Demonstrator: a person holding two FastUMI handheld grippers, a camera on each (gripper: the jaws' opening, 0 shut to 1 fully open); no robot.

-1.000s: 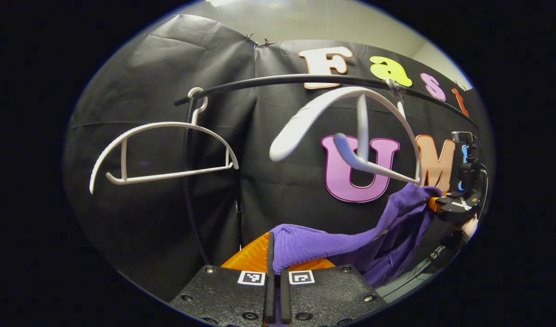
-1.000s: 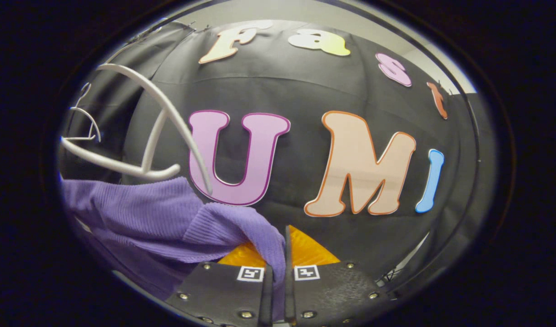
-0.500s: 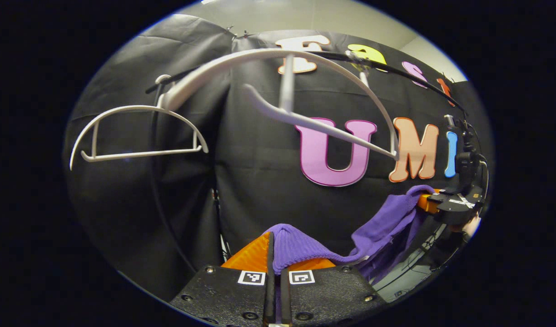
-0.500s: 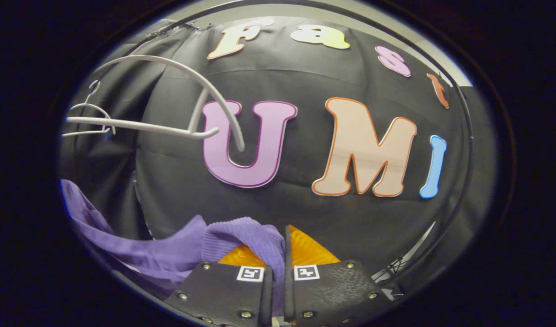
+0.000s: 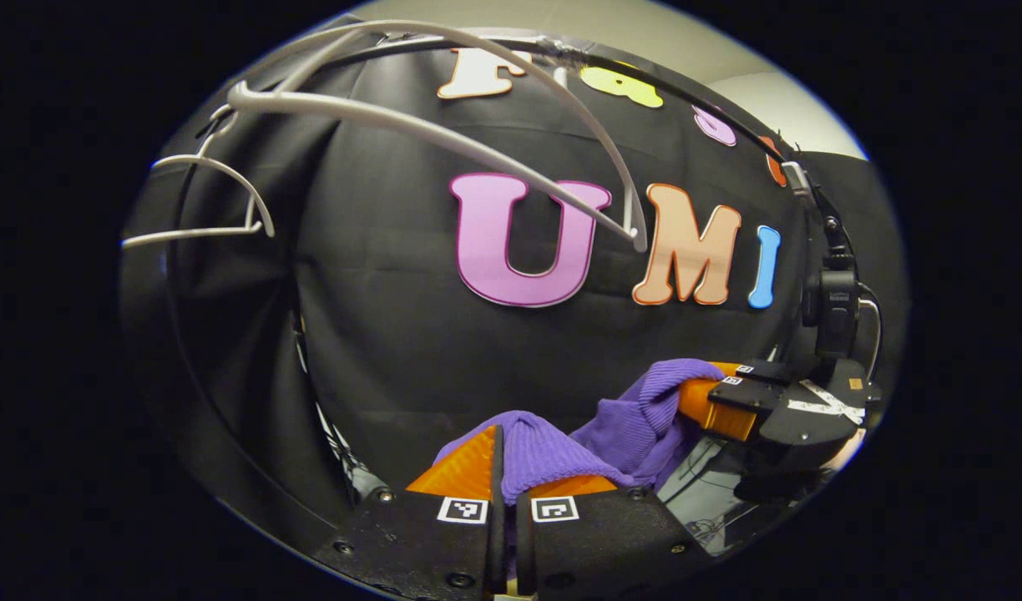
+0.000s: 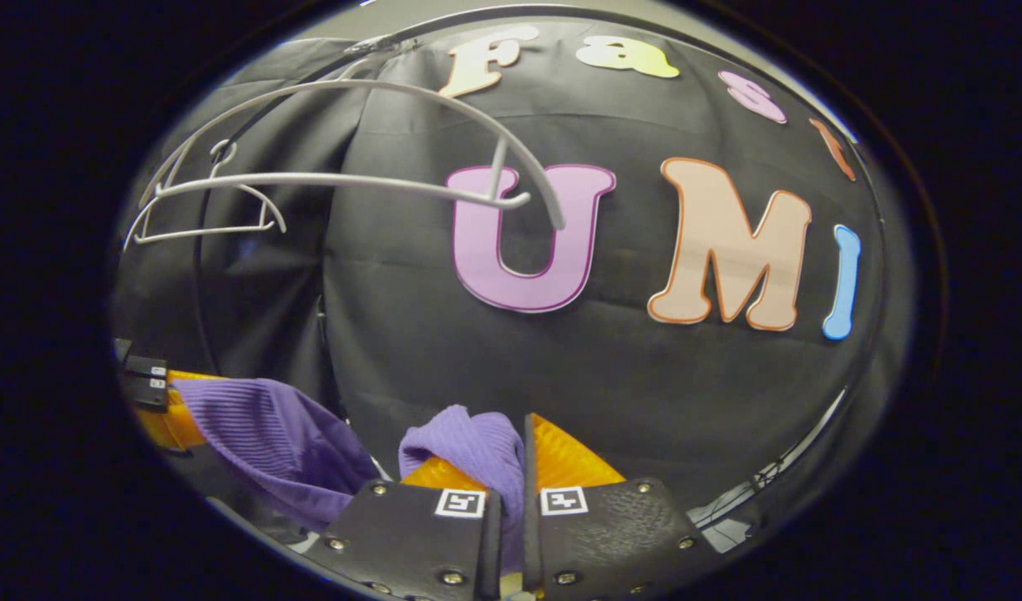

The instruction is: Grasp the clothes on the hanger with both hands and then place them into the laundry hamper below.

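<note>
Both tools, left (image 5: 504,467) and right (image 6: 511,467), clamped tight on the purple sweater (image 5: 561,446), slung slack between them below the bare hanger (image 5: 444,125) — soft, light, droopy, best gripped by bunched edges.

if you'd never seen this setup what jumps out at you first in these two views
The purple knitted garment stands out most: it is bunched low in the left gripper view, pinched between the left gripper at one end and the right gripper at the other. Above it, a bare white hanger hangs from the black rail, with a second white hanger farther along to the left.
</note>
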